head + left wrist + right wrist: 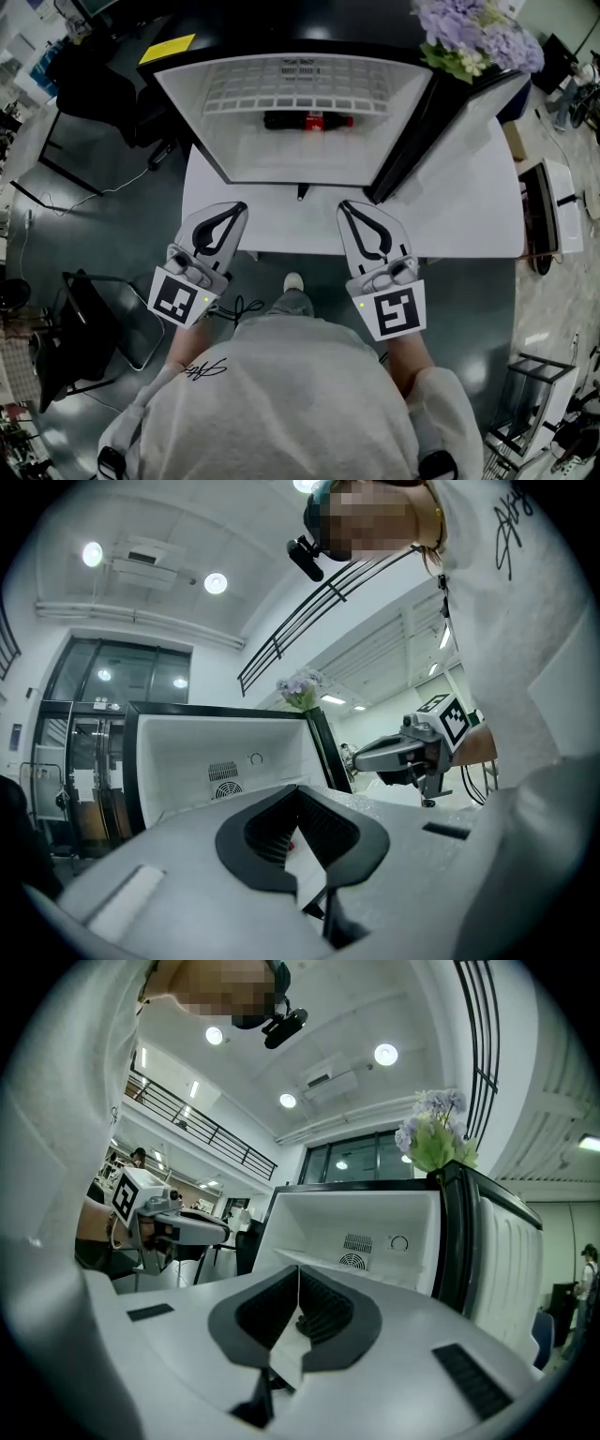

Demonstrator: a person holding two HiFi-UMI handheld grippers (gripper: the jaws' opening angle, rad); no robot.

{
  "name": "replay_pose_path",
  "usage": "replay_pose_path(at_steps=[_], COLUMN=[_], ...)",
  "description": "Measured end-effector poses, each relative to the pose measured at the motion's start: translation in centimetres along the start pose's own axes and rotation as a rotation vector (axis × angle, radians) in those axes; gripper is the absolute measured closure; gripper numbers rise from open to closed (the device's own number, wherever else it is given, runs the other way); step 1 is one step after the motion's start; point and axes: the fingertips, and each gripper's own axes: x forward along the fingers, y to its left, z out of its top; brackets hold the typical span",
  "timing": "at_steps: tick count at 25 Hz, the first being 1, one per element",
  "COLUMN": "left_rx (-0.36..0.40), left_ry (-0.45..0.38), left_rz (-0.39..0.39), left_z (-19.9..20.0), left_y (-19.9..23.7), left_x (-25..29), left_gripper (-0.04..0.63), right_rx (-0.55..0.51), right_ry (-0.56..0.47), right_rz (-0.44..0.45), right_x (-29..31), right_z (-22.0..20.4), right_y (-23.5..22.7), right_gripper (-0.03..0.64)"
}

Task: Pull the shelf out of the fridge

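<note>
Both left gripper and right gripper have fingers clenched empty; the wire shelf, stiff and likely light, suits a front-edge grip.

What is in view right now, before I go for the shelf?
fridge: one, white inside, black frame, on the table, door open
fridge door: one, white inner face, swung to the right
wire shelf: one, white, inside the fridge
cola bottle: one, dark with red label, lying inside the fridge
flowers: one bunch, purple, on top of the fridge
table: one, white, under the fridge
yellow sheet: one, on a dark surface, upper left
chair: one, black, on the floor at left
left gripper: grey, jaws shut, empty, short of the fridge
right gripper: grey, jaws shut, empty, short of the fridge
</note>
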Motion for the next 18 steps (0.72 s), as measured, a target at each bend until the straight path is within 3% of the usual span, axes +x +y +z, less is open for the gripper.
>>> replay_pose_path(at_steps=[18], left_rx=[-0.002], left_ry=[0.018], left_rz=[-0.048], left_z=[-1.4], left_y=[4.0], left_x=[4.7], left_gripper=[0.591], right_rx=[-0.132], right_ry=[0.065], right_rz=[0.018], right_x=[5.9], right_z=[-1.0], right_y=[-1.4], right_gripper=[0.601])
